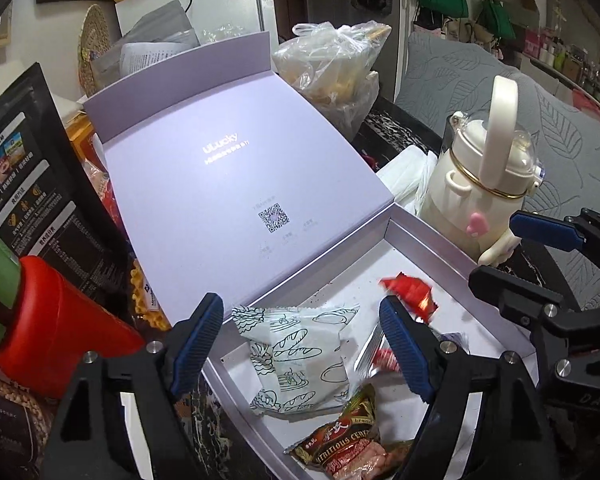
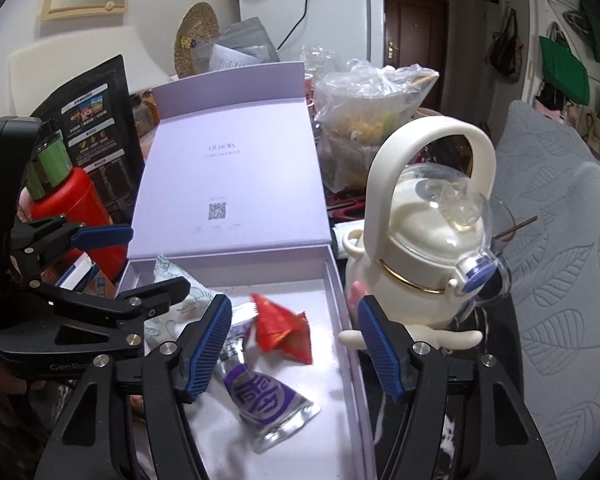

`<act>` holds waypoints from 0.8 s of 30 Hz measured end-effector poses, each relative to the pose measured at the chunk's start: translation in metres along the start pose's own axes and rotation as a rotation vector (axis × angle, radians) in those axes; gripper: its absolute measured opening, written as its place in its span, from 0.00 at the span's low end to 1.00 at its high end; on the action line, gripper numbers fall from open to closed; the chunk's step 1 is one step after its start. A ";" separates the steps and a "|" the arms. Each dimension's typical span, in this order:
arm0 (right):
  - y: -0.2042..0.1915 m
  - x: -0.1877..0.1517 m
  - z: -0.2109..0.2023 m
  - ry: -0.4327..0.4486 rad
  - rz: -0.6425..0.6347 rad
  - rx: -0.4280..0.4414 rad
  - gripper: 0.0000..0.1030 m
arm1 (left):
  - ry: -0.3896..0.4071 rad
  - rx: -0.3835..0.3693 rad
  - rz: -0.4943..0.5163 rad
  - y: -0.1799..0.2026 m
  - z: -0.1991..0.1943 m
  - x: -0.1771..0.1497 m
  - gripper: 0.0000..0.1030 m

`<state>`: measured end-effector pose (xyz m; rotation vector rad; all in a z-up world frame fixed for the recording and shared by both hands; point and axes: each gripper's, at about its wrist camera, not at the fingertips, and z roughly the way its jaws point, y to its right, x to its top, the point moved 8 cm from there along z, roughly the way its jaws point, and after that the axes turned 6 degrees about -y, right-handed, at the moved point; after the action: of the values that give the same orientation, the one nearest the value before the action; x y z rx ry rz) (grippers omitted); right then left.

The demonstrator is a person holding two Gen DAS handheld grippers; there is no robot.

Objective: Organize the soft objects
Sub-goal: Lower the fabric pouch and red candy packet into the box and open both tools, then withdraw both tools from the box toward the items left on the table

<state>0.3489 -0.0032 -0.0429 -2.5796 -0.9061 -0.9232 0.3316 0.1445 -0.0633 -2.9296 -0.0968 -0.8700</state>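
The red packet [image 2: 284, 330] lies inside the lavender box [image 2: 340, 300], its long axis running across the box. The right claw [image 2: 296, 344] hangs just above it, nearer than the left claw [image 1: 302, 346], which hovers over the bread-print packet [image 1: 300, 360]. Both claws stand apart, clamping nothing. A white kettle [image 2: 420, 240] stands beside the box.
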 end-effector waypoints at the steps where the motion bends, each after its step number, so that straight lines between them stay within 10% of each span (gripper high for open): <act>1: -0.001 0.000 -0.001 0.003 -0.001 0.000 0.64 | 0.006 -0.001 -0.001 0.000 -0.003 0.000 0.78; 24: -0.015 -0.007 -0.070 0.124 -0.008 0.007 0.64 | 0.146 -0.036 -0.029 0.010 -0.080 0.000 0.78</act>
<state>0.3011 -0.0247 0.0066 -2.4828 -0.8844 -1.0672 0.2891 0.1270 0.0033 -2.8920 -0.1151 -1.0976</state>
